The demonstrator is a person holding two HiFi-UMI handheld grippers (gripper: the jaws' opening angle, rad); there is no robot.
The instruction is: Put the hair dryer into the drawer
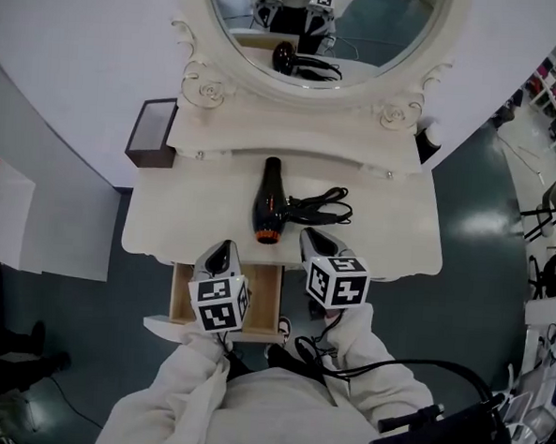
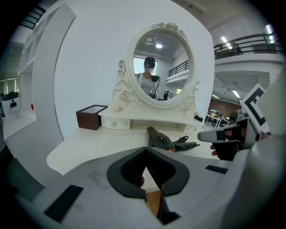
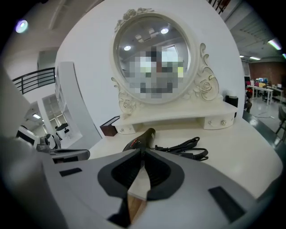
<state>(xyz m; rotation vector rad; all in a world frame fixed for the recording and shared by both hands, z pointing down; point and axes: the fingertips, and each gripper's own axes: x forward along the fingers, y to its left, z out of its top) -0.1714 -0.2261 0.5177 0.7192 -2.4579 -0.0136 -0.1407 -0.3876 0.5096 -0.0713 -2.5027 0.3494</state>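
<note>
The black hair dryer (image 1: 269, 202) with an orange ring lies on the white vanity top (image 1: 390, 233), nozzle toward the mirror, its black cord (image 1: 322, 208) bundled to its right. Under the table's front edge the wooden drawer (image 1: 260, 300) stands pulled out. My left gripper (image 1: 224, 252) hovers over the drawer at the table edge, shut and empty. My right gripper (image 1: 314, 238) is just right of the dryer's orange end, also shut on nothing. In the left gripper view the dryer (image 2: 161, 140) lies ahead beyond the jaws; in the right gripper view the dryer (image 3: 139, 139) and cord (image 3: 184, 147) lie just past the tips.
An oval mirror (image 1: 328, 22) with a carved frame rises behind a raised shelf (image 1: 302, 143). A brown open box (image 1: 152, 132) stands at the shelf's left end, a small dark object (image 1: 428, 141) at its right end. Dark floor surrounds the table.
</note>
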